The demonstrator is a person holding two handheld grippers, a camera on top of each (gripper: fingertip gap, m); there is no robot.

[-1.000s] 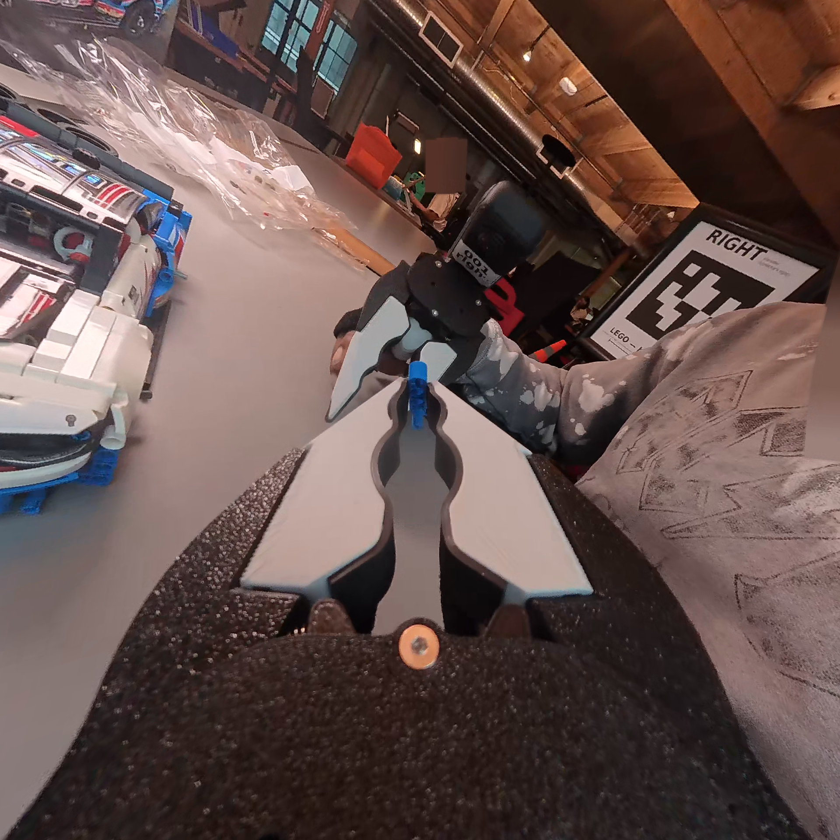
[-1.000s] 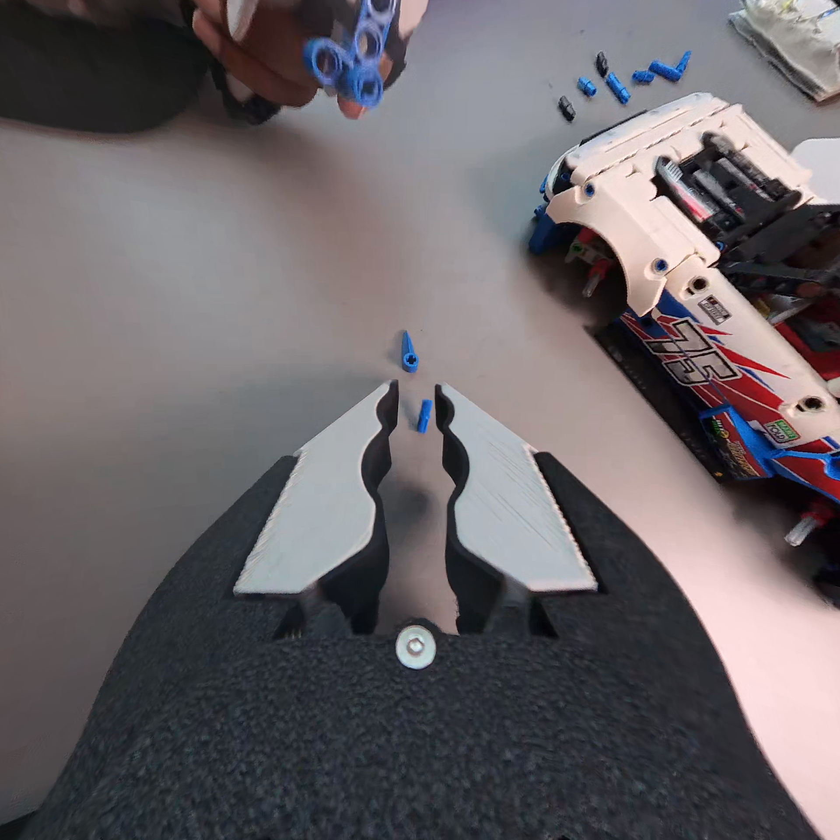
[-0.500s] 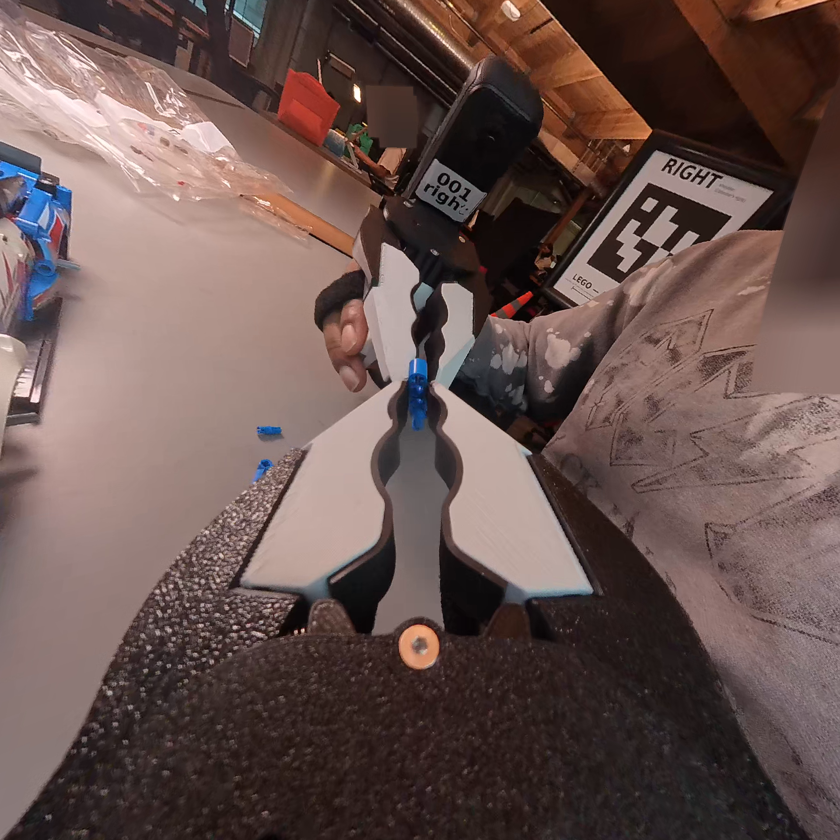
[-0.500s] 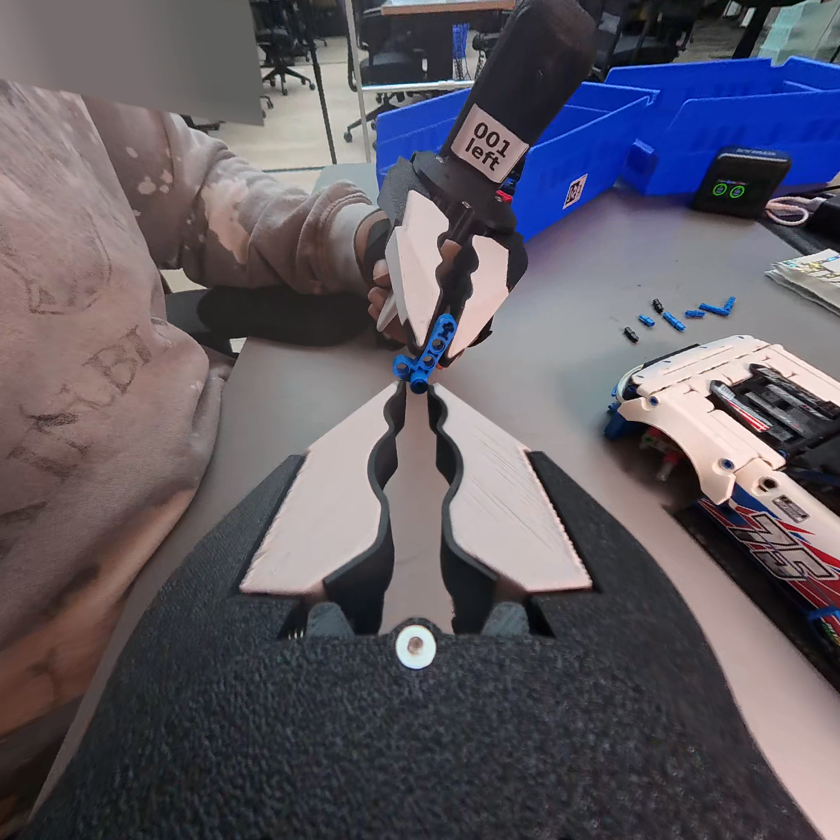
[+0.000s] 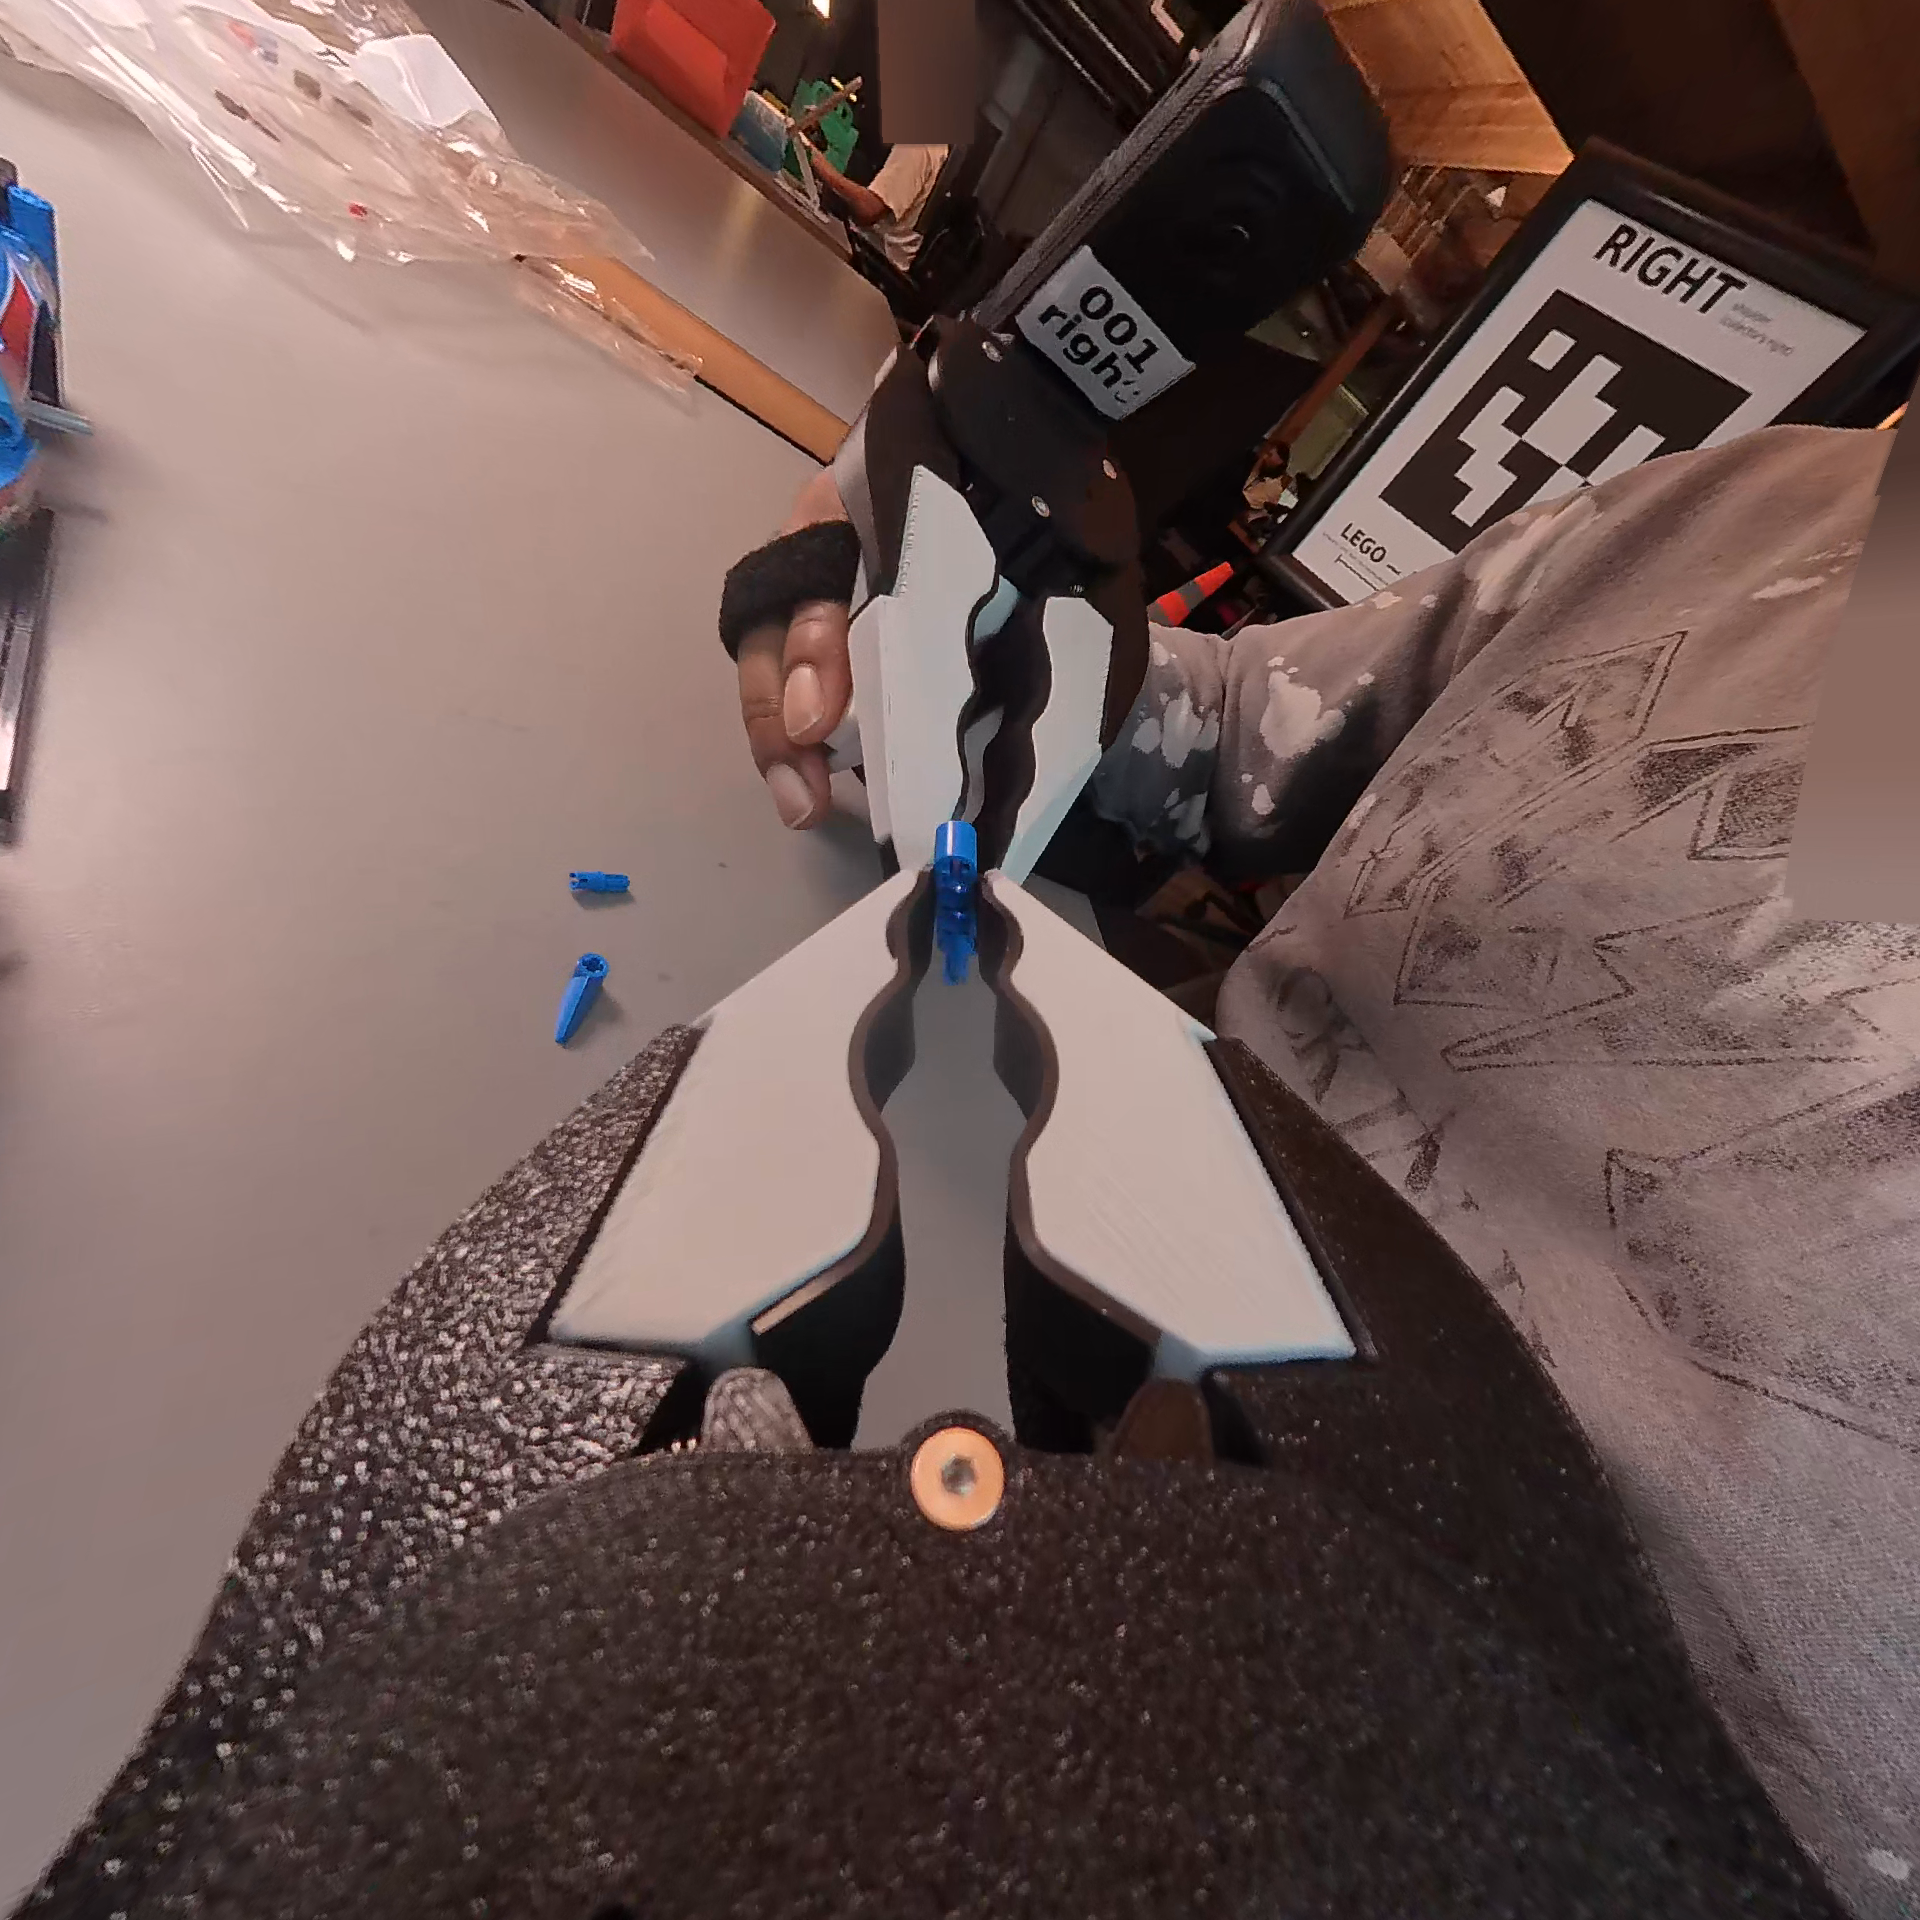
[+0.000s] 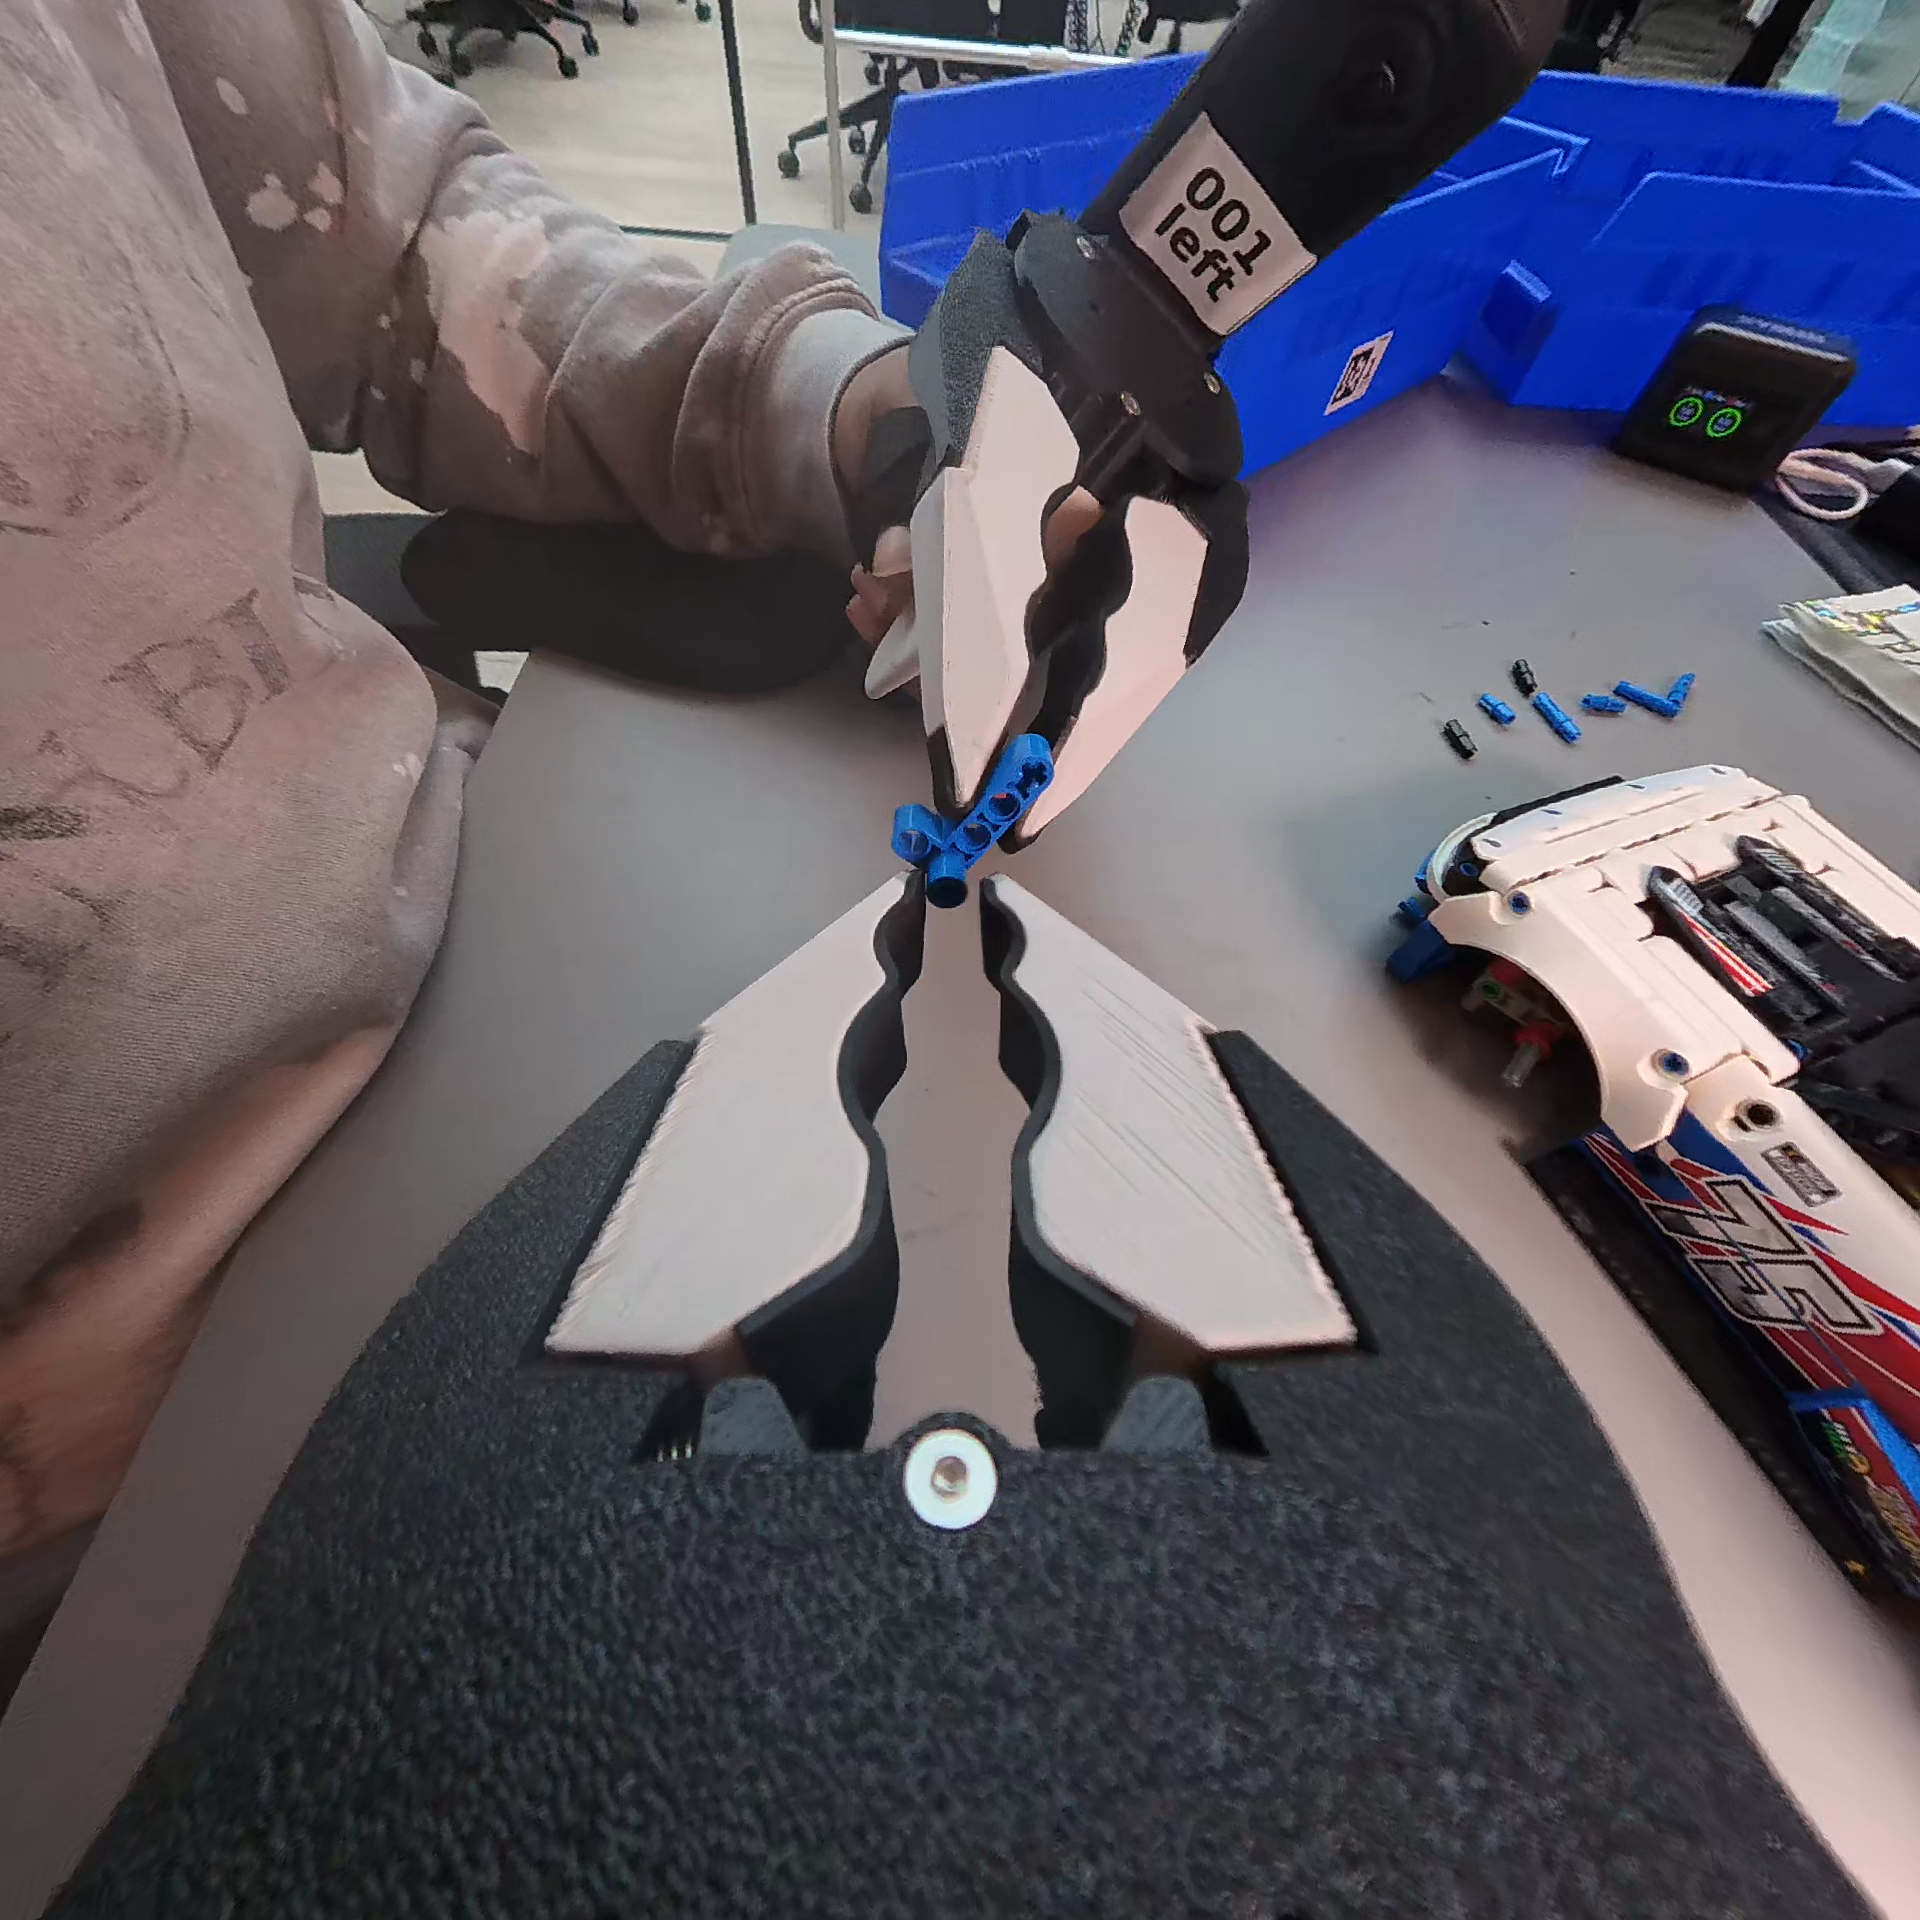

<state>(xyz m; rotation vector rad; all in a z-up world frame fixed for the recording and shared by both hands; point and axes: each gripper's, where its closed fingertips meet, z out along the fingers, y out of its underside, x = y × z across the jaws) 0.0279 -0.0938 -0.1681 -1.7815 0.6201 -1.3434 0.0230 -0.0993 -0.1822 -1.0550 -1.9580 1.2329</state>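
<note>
**A:** Start close in. What is the left gripper [image 5: 953, 883] doing?

**B:** Its jaws are closed on a small blue brick piece [image 5: 954, 902], pinched right at the tips and held above the grey table [image 5: 312, 727]. In the right wrist view the same piece [image 6: 971, 819] shows as a short beam with round holes and a peg sticking out at its lower end.

**A:** And the right gripper [image 6: 948, 885]?

**B:** Its tips are a little apart, with the peg end of the blue piece just at the gap. I cannot tell whether the tips touch it. The two grippers meet nose to nose over the table's near edge.

**A:** Anything lying loose nearby?

**B:** Two small blue pins [image 5: 587, 945] lie on the table just left of the left gripper's tips, near each other but apart.

**A:** Farther out?

**B:** A white toy car [image 6: 1704, 1049] with red and blue markings sits to the right in the right wrist view, its top open. Beyond it is a scatter of small blue and black pins [image 6: 1558, 712]. Farther back stand blue bins [image 6: 1558, 218] and a small black device with green lights [image 6: 1730, 400]. In the left wrist view, clear plastic bags [image 5: 343, 156] lie at the table's far side.
</note>
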